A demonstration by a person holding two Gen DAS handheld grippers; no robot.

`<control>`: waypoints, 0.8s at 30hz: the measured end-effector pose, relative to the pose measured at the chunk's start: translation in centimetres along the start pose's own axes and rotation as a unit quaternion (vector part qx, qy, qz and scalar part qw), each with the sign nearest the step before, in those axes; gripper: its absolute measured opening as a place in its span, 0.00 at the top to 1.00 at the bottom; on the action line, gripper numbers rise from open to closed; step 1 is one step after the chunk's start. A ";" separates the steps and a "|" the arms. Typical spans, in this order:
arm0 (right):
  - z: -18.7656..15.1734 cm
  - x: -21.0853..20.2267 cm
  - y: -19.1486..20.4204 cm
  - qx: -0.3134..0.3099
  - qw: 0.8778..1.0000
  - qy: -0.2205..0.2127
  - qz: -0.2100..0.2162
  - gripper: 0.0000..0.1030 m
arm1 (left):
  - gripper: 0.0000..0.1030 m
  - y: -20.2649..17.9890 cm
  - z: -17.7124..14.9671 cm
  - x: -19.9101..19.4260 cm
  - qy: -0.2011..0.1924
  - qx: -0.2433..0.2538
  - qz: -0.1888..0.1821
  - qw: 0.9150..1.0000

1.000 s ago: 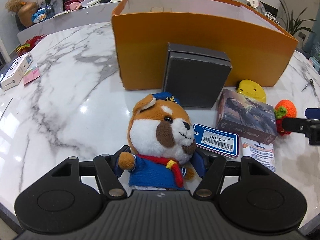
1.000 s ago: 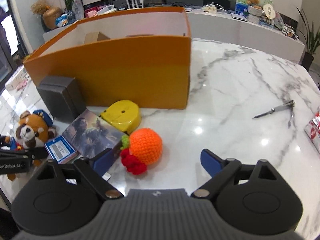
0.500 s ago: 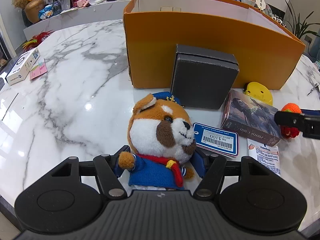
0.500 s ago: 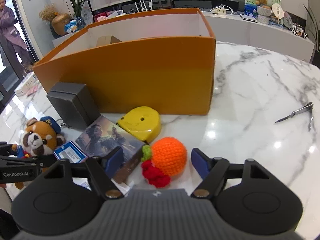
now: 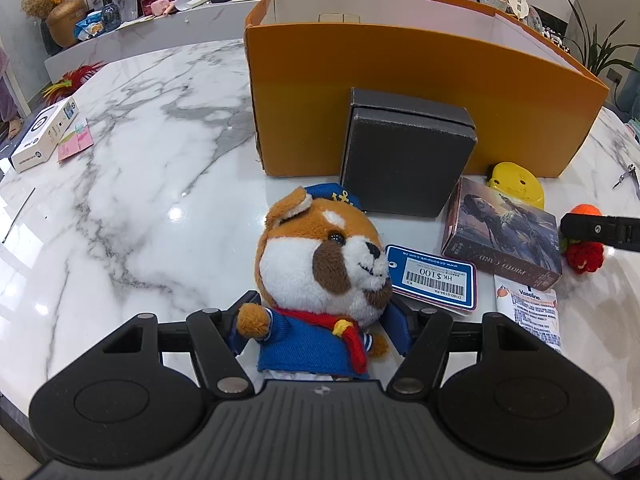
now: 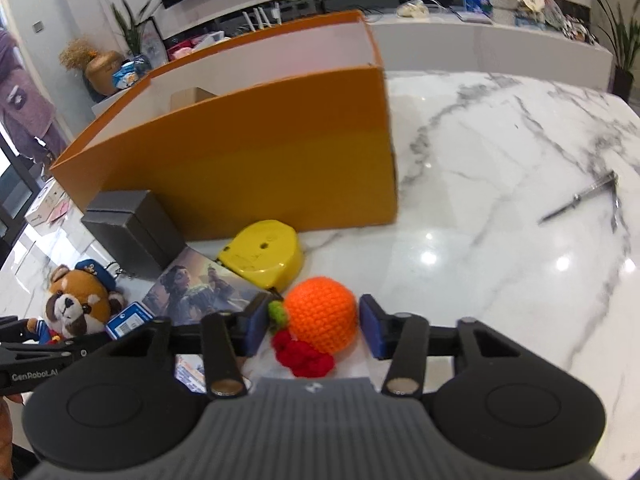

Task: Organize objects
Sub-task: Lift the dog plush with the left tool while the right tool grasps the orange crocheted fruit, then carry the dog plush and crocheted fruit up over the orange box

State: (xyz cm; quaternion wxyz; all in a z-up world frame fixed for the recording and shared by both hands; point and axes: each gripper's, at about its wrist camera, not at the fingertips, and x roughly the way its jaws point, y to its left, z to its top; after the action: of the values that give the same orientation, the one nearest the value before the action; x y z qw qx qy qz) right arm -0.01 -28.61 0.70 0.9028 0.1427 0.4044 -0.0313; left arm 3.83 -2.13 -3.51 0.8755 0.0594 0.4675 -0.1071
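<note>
A plush dog (image 5: 320,256) in a blue sailor suit sits between the pads of my left gripper (image 5: 320,328), which is shut on its body. In the right wrist view a crocheted orange (image 6: 322,316) with a green leaf and red berries lies on the marble table (image 6: 480,240). My right gripper (image 6: 316,324) is closing on it, both blue pads against its sides. A big orange box (image 5: 400,80) stands open-topped behind them. From the left wrist view the right gripper's finger (image 5: 600,230) covers most of the orange (image 5: 586,210).
Against the orange box (image 6: 240,152) lean a dark grey box (image 5: 408,160) and a yellow shell-shaped object (image 6: 262,252). A photo card box (image 5: 504,228), a blue price tag (image 5: 432,276) and a sachet (image 5: 528,316) lie nearby. Metal scissors (image 6: 580,198) lie right, a white carton (image 5: 44,136) far left.
My right gripper's jaws have come in from wide apart until they meet the crocheted orange, and the gripper has rolled a little. The left gripper still holds the plush dog in place.
</note>
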 end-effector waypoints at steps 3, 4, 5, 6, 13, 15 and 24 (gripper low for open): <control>0.0 -0.2 -0.4 0.005 1.000 0.000 -0.006 0.51 | 0.26 0.0 0.0 0.0 0.000 0.000 0.000 1.000; -0.1 -0.2 -0.2 -0.002 1.000 0.000 -0.008 0.51 | 0.26 0.0 0.0 0.0 0.000 0.000 0.000 1.000; -0.2 -0.1 0.0 -0.011 1.000 0.002 -0.013 0.51 | 0.25 0.0 0.0 0.0 0.000 0.000 0.000 1.000; -0.3 0.0 0.4 -0.022 1.000 0.004 -0.019 0.50 | 0.25 0.0 0.0 0.0 0.000 0.000 0.000 1.000; -0.9 0.7 2.2 -0.070 0.996 0.000 -0.055 0.48 | 0.15 0.2 -0.1 0.2 -0.005 -0.009 0.006 1.000; -1.0 0.8 2.4 -0.075 0.995 -0.001 -0.061 0.48 | 0.14 0.2 -0.1 0.2 -0.008 -0.010 0.007 1.000; -1.4 1.1 3.1 -0.079 0.994 0.002 -0.073 0.21 | 0.14 0.2 -0.4 0.0 -0.020 -0.014 0.010 1.000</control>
State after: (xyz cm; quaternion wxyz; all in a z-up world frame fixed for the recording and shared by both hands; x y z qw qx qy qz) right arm 0.24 -25.22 -0.29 0.9059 0.0415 0.4164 -0.0648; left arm 3.55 -1.86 -3.79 0.8865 0.0498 0.4504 -0.0934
